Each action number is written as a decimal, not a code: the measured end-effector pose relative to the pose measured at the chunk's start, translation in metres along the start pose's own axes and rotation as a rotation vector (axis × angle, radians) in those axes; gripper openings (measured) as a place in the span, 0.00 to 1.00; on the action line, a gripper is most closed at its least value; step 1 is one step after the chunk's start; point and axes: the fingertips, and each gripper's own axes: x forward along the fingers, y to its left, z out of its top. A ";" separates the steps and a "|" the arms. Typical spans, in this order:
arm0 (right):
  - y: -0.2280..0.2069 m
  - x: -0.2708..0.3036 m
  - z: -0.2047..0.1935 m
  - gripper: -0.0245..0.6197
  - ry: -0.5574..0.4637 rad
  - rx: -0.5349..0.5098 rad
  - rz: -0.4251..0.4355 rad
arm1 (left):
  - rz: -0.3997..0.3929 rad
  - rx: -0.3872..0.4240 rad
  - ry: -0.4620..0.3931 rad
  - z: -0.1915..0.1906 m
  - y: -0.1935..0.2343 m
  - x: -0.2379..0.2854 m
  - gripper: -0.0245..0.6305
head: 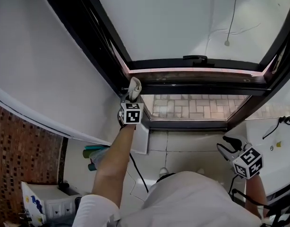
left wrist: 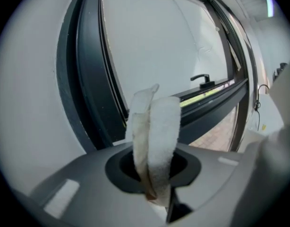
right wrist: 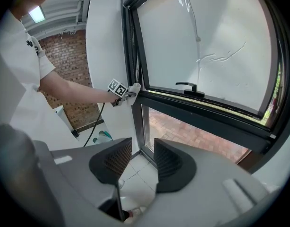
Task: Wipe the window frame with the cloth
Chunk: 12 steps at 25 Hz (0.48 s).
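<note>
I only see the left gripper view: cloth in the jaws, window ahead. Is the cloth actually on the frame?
Observer: By the head view, yes. The cloth looks pressed into the left corner of the window frame.
Operator: Where is the other gripper?
Observer: The right gripper hangs low on the person's right side, clear of the frame.
Operator: Holding anything?
Observer: No. Its own view shows the jaws apart with only floor tiles behind them.

No text, number or brand can be read. The cube [head: 131, 113] of the left gripper [head: 134, 89] and the cube [head: 248, 162] of the right gripper [head: 228, 148] bear black-and-white square markers only. Dark print on the sleeve [right wrist: 29, 44], at 10 o'clock in the right gripper view, is illegible.
</note>
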 end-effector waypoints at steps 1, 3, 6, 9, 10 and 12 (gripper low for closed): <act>-0.002 -0.002 -0.001 0.27 -0.001 0.005 -0.004 | 0.002 -0.011 -0.009 0.002 -0.007 0.001 0.17; -0.008 -0.006 -0.004 0.26 -0.004 0.013 -0.014 | 0.002 -0.037 -0.026 0.006 -0.022 0.002 0.17; -0.015 -0.013 -0.008 0.26 -0.009 0.026 -0.028 | -0.012 -0.058 -0.046 0.015 -0.048 0.005 0.17; -0.022 -0.023 -0.018 0.26 -0.011 0.049 -0.042 | -0.032 -0.085 -0.058 0.024 -0.078 0.008 0.18; -0.025 -0.026 -0.022 0.26 -0.011 0.057 -0.047 | -0.039 -0.089 -0.061 0.026 -0.089 0.008 0.17; -0.031 -0.033 -0.029 0.26 -0.013 0.072 -0.056 | -0.056 -0.085 -0.069 0.033 -0.111 0.010 0.17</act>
